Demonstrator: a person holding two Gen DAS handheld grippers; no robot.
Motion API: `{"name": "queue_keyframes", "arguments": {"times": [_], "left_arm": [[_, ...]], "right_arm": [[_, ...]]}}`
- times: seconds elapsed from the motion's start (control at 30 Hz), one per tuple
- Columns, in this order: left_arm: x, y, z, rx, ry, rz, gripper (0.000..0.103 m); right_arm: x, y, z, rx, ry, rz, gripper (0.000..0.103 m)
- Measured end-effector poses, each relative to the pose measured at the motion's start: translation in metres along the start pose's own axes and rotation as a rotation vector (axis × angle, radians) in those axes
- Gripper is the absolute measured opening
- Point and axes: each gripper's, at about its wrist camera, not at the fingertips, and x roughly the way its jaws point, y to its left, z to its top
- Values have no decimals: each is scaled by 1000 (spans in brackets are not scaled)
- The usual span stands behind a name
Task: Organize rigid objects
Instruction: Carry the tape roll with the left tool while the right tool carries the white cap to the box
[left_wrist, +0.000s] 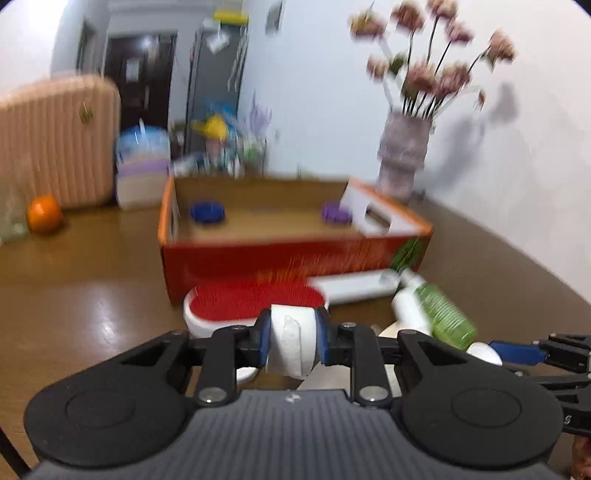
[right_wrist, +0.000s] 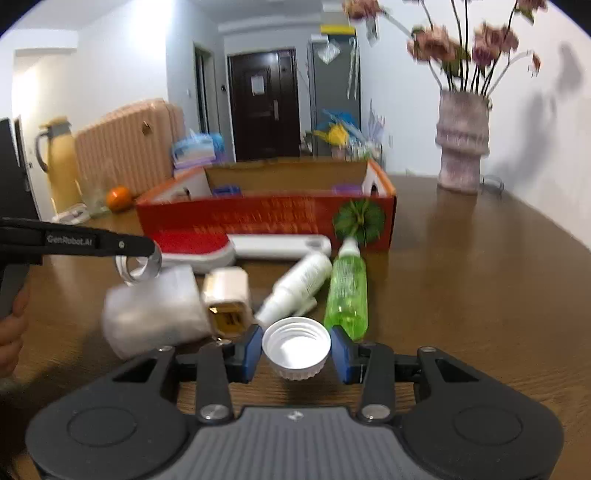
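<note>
My left gripper is shut on a white tape roll and holds it above the table, near the red brush. The same roll shows in the right wrist view at the left gripper's tip. My right gripper has a white bottle cap between its blue pads; a small gap shows on the right side. The red cardboard box stands behind, holding a blue lid and a purple lid. A green bottle, a white bottle and a white charger lie before it.
A white crumpled wad lies left of the charger. A vase of flowers stands at the back right by the wall. An orange, a pink suitcase and a yellow thermos are at the back left.
</note>
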Motion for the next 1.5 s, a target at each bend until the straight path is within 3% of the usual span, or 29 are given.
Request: {"name": "queue_keyframes", "arguments": {"times": [0.17, 0.3, 0.47, 0.6, 0.7, 1.0, 1.3, 1.5], "left_arm": [[-88, -22, 5, 27, -213, 75, 24], [-160, -37, -1, 17, -333, 59, 24], [-225, -51, -33, 6, -471, 96, 24], [-251, -53, -68, -46, -497, 150, 24], [-259, -59, -81, -18, -482, 194, 24], [-275, -62, -86, 7, -469, 171, 24], [-266, -57, -78, 9, -429, 169, 24], [-239, -46, -62, 7, -395, 182, 24]], "right_arm": [[-51, 12, 7, -31, -114, 4, 39], [-99, 28, 11, -62, -215, 15, 39], [-154, 53, 9, -96, -345, 28, 39], [-184, 66, -5, -67, -399, 56, 39], [-202, 71, -15, -48, -432, 54, 39], [-242, 67, -35, -22, -471, -23, 39], [-233, 59, -36, 21, -455, -21, 39], [-207, 52, -24, 22, -430, 0, 39]]}}
